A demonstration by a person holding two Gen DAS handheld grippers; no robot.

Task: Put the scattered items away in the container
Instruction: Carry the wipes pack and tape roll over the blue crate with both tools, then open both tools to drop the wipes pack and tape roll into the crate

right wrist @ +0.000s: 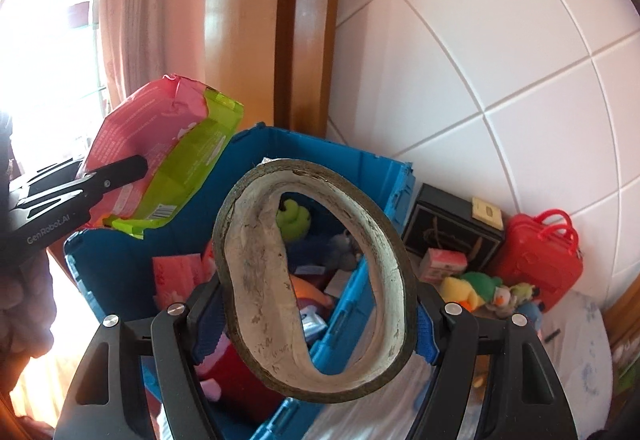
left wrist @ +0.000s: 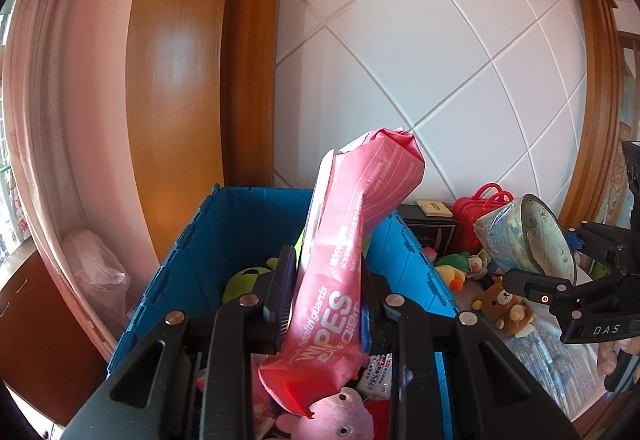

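Left gripper (left wrist: pixel 324 304): clamped on pink wipes pack (left wrist: pixel 352 252), above blue crate (left wrist: pixel 208 240). Right gripper (right wrist: pixel 316 316): pinching tape roll (right wrist: pixel 316 280), near crate's right wall. Step: delivery. Next: lower, release inside.

**A lived-in room of a home**

A domestic room, probably a bedroom, is suggested. A wall of white padded panels (left wrist: pixel 420 52) is framed by varnished wooden trim (left wrist: pixel 248 52), and a pale pink curtain (left wrist: pixel 60 80) is hung at a bright window. Plush toys (left wrist: pixel 504 306) are scattered on a patterned bedsheet (right wrist: pixel 576 360) beside a red toy suitcase (right wrist: pixel 540 256) and a black box (right wrist: pixel 448 228). More soft toys and packets are seen piled in a blue plastic crate (left wrist: pixel 224 240).
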